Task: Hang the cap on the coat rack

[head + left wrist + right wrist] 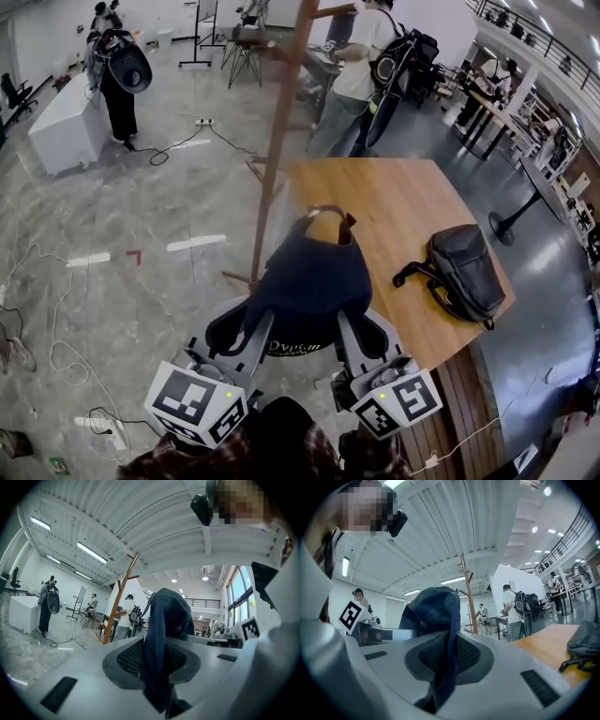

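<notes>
A dark blue cap [314,277] hangs between my two grippers, in the air over the near edge of the table. My left gripper [236,333] is shut on the cap's left side and my right gripper [364,333] on its right side. In the left gripper view the cap's cloth [161,625] is pinched between the jaws [157,667]. In the right gripper view the cap [436,609] is pinched likewise at the gripper [445,663]. The wooden coat rack [277,141] stands just beyond the cap, with its pole and pegs showing in both gripper views [117,606] [466,597].
A wooden table [394,206] lies to the right with a black backpack [459,272] on it. People stand further off: one with a backpack [361,66], another [117,80] by a white block. Cables [56,347] run over the polished floor at the left.
</notes>
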Tool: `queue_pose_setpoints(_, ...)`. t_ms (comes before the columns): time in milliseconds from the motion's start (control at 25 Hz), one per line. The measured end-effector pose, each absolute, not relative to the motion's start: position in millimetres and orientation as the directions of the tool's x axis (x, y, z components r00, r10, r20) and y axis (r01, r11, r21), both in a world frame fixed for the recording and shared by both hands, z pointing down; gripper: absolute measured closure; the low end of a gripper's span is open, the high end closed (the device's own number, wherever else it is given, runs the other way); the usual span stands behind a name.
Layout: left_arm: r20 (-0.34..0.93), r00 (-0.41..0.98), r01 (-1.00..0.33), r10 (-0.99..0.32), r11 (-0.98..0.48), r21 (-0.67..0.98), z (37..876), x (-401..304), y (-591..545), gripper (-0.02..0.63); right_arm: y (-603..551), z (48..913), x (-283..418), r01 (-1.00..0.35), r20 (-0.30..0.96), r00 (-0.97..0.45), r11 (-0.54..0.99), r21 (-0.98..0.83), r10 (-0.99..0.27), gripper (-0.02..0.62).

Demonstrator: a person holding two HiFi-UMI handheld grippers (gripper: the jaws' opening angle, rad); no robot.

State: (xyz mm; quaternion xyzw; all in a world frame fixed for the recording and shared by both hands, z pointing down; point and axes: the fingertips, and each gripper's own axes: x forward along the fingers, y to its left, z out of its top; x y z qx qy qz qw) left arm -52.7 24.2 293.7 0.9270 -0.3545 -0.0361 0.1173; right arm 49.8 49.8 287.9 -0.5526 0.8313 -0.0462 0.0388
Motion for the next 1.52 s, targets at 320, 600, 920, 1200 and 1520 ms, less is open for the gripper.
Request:
queue_pose_setpoints(320,0.083,0.74,-0.657,-0.668,-0.69,0.304,327,-45,-39,0.52,-15,319,58,-0.913,0.064,-0.39,0.376,-0.16,-0.919,0.558)
queue_pose_setpoints(600,0.08,0.713,-0.687,-0.697,-0.67,0.282,322,-20,-105,0.52,-88,316,84,-0.896,0.042,-0.425,0.414,-0.164,-0.904,0.56)
queue_pose_setpoints(920,0.05,0.671,-0.727,-0.74,-0.643,0.241,294,17,-172,0.52,-161,289,122,-0.867,-0.007,-0.48,0.476,-0.151,-0.877,0.56)
queue_pose_setpoints(1200,0.05,0.637,-0.756,-0.769,-0.611,0.237,294,31,-201,0.52,-198,289,137,-0.843,-0.011,-0.522,0.517,-0.15,-0.853,0.559)
queue_pose_setpoints(1520,0.05,0.651,-0.744,-0.757,-0.624,0.238,287,35,-223,0.52,-218,282,140,-0.852,-0.003,-0.508,0.504,-0.145,-0.861,0.56)
